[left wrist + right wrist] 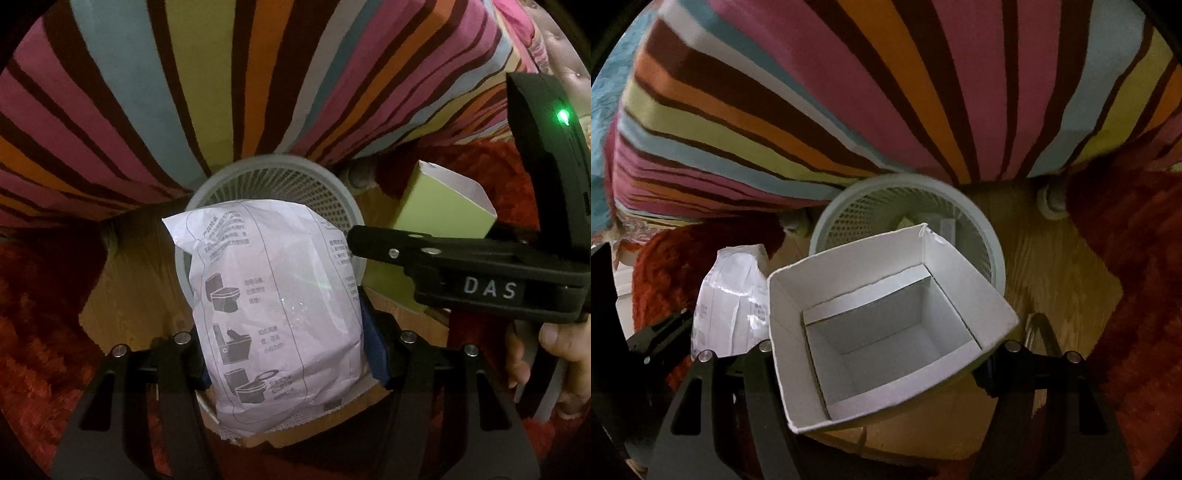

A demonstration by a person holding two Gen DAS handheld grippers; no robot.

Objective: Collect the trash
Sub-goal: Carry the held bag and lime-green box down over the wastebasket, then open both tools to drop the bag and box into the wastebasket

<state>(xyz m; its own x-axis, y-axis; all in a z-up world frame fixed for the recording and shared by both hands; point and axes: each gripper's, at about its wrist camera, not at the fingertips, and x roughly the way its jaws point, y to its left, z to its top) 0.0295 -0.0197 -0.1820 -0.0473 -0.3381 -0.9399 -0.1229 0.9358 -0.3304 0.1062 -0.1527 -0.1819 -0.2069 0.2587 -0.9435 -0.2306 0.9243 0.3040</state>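
My left gripper (284, 365) is shut on a white plastic packet (273, 310) printed with toilet pictures, held just in front of a grey mesh waste basket (295, 181). My right gripper (882, 354) is shut on an open box, green outside (439, 206) and white inside (886, 325), held over the near rim of the basket (960, 199). The right gripper shows in the left wrist view (461, 258) to the right of the packet. The packet also shows in the right wrist view (731, 291) at the left. Some trash lies inside the basket.
A striped bedspread (221, 74) hangs right behind the basket. The basket stands on a wooden floor (1052, 266). A red shaggy rug (1137, 258) lies on both sides. A round white fitting (1052, 203) sits on the floor by the bed.
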